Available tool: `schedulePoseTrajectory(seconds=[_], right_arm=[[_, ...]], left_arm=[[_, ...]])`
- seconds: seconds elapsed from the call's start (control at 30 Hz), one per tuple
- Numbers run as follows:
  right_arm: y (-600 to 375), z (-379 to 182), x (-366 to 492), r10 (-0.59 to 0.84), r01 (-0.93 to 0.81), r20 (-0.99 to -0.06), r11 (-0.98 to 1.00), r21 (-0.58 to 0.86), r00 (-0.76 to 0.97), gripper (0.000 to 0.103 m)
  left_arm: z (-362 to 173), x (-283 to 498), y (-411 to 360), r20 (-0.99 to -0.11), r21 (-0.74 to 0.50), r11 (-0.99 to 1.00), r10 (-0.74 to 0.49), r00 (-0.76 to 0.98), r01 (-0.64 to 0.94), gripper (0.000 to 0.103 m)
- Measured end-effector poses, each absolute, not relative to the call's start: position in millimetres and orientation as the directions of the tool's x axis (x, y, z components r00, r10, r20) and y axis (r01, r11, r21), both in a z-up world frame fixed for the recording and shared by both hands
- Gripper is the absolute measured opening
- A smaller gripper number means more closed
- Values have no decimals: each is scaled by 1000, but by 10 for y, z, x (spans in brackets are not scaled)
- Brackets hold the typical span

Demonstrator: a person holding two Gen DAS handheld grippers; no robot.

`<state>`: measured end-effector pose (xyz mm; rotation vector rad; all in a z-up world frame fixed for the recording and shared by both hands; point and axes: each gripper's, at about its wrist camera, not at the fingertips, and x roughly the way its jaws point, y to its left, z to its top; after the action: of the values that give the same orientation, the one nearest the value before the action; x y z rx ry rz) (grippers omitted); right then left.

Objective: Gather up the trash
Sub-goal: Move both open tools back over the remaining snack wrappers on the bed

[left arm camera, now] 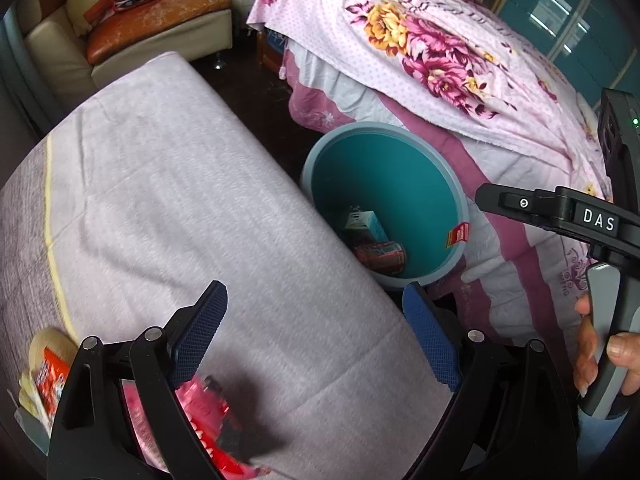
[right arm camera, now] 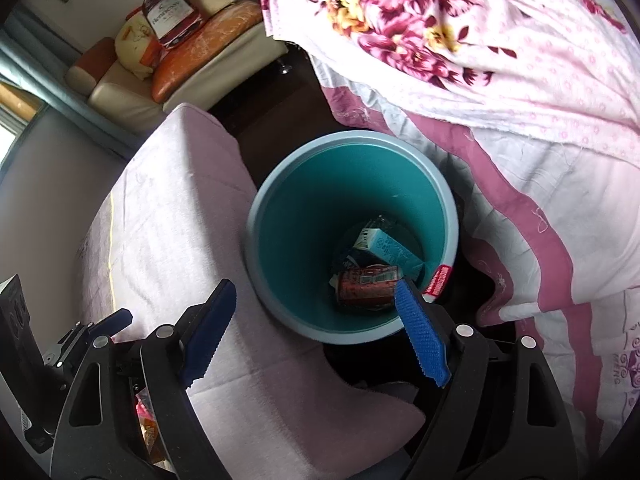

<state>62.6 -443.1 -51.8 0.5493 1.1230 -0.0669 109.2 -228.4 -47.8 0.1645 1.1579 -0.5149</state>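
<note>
2 grippers in play, both with jaws spread wide and nothing between the pads. Left gripper (left arm camera: 316, 336) hangs over the table (left arm camera: 168, 200), which wears a pale cloth, and a pink wrapper (left arm camera: 208, 420) lies on that cloth right under its left finger (left arm camera: 200, 332), close in by the base. Off its left side there's a pale bag (left arm camera: 42, 376) with an orange pack, at the table's edge. Right gripper (right arm camera: 316, 332) sits above the bin (right arm camera: 280, 216), teal inside, grey rim, wedged between table and bed (right arm camera: 500, 100). Down at the bottom of the bin, just ahead of its right finger (right arm camera: 420, 340): a red can (right arm camera: 368, 286) on its side and a light blue carton (right arm camera: 390, 250) touching it. From the left view, the right gripper (left arm camera: 492, 196) reaches in from the right, past the bin's rim, with the right hand (left arm camera: 600, 352) wrapped on its handle. Far ahead, a sofa (left arm camera: 132, 20).
</note>
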Motion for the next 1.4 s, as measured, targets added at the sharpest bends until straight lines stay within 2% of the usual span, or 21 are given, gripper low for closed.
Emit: schedulePoseTrajectory(seconds=[0.77, 1.13, 1.4], right_arm=[[-3314, -94, 434, 255, 138, -865, 929, 343, 432, 78], [-2643, -244, 349, 351, 20, -870, 925, 381, 346, 78], [-2199, -438, 337, 403, -52, -879, 913, 404, 255, 78]], left_arm=[[-179, 529, -1215, -860, -168, 908, -325, 394, 384, 90], [-223, 189, -394, -874, -152, 949, -259, 411, 275, 90], [-459, -31, 31, -898, -215, 954, -278, 341, 211, 90]])
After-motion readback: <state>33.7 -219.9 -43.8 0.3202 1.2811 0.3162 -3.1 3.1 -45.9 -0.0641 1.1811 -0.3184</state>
